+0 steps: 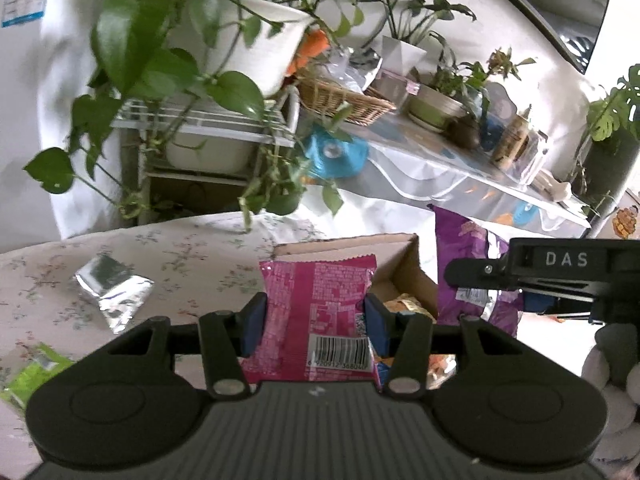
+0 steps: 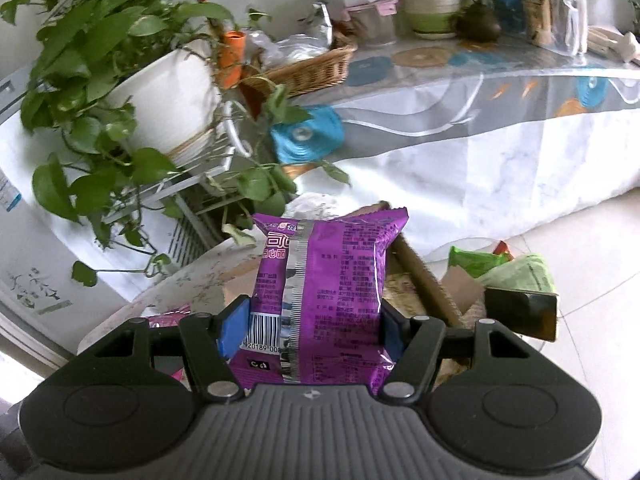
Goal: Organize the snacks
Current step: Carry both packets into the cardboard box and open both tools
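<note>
- Floral-cloth table (image 1: 192, 248) below both grippers, potted plants and a cluttered side shelf behind.
- Left gripper (image 1: 316, 320): clamped on a pink snack packet (image 1: 316, 300), blue pads (image 1: 254, 322) pressing both edges, barcode end toward the camera, packet upright.
- Just past its tips: open cardboard box (image 1: 404, 264) with orange packets inside.
- Left of it on the cloth: silver foil packet (image 1: 112, 292); green packet (image 1: 32, 376) at the near-left edge.
- Right gripper (image 2: 310, 324): gripping a purple snack packet (image 2: 324, 280), seam and barcode facing the camera, packet upright between the pads.
- Same purple packet shows in the left view, right of the box (image 1: 464, 248).
- Beyond the right gripper's tips: box edge (image 2: 424, 276); green packets (image 2: 496, 264) ahead and to its right.
</note>
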`<state>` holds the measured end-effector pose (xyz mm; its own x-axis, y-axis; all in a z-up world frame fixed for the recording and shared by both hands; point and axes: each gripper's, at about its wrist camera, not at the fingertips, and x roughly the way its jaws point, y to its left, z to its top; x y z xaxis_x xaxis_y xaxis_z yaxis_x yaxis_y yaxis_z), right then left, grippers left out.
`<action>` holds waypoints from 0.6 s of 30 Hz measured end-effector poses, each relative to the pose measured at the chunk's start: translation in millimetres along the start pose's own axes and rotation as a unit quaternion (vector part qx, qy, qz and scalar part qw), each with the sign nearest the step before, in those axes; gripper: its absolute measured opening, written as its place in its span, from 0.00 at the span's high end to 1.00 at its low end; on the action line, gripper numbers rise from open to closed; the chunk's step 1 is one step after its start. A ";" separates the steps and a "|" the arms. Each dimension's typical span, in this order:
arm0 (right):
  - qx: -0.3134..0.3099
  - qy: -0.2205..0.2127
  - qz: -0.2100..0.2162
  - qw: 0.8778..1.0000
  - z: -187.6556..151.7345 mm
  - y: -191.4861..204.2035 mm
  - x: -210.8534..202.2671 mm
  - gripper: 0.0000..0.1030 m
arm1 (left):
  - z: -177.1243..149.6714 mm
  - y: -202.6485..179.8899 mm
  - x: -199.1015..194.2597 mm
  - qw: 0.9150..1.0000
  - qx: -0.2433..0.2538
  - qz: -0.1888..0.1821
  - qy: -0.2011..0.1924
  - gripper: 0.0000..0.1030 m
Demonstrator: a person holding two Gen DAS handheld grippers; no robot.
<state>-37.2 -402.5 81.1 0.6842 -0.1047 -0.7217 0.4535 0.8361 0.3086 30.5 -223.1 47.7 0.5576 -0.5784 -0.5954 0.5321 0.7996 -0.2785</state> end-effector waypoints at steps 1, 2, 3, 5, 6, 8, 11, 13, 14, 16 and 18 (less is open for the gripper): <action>0.002 0.000 -0.003 1.000 0.4 -2.6 0.0 0.30 | -0.4 -2.3 2.8 1.000 -0.001 -0.002 0.001 0.51; 0.003 0.000 -0.005 1.000 0.9 -4.4 0.2 0.30 | -0.8 -4.4 5.8 1.000 -0.002 -0.004 0.003 0.51; 0.004 0.000 -0.008 1.000 1.1 -6.4 0.2 0.30 | -1.3 -6.6 8.7 1.000 -0.003 -0.007 0.004 0.51; 0.010 0.000 -0.016 1.000 1.2 -12.1 0.3 0.30 | -1.9 -11.0 14.3 1.000 -0.002 -0.012 0.006 0.51; 0.010 0.000 -0.016 1.000 1.2 -12.1 0.3 0.30 | -2.6 -13.1 17.2 1.000 -0.002 -0.014 0.007 0.51; 0.012 0.001 -0.019 1.000 1.2 -15.0 0.8 0.30 | -3.9 -16.4 22.1 1.000 -0.002 -0.019 0.010 0.51; 0.015 0.004 -0.024 1.000 0.7 -18.1 2.5 0.30 | -6.7 -19.7 29.7 1.000 -0.001 -0.025 0.016 0.51; 0.017 0.007 -0.028 0.999 0.3 -20.0 4.0 0.30 | -8.8 -22.3 33.7 0.999 0.003 -0.027 0.021 0.49; 0.020 0.007 -0.032 0.999 0.6 -21.1 5.0 0.29 | -9.6 -24.6 35.1 0.999 0.007 -0.024 0.023 0.40; 0.024 0.007 -0.037 0.999 1.8 -22.1 5.5 0.26 | -11.4 -30.7 33.5 0.999 0.024 -0.014 0.020 0.27; 0.025 0.005 -0.037 0.999 2.3 -21.2 4.7 0.20 | -11.6 -36.5 28.7 0.999 0.044 0.000 0.011 0.18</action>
<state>-42.4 -421.9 72.6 0.6420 -0.1608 -0.7497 0.5310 0.7986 0.2834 19.7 -267.0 32.0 0.5435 -0.5735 -0.6129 0.5867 0.7818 -0.2113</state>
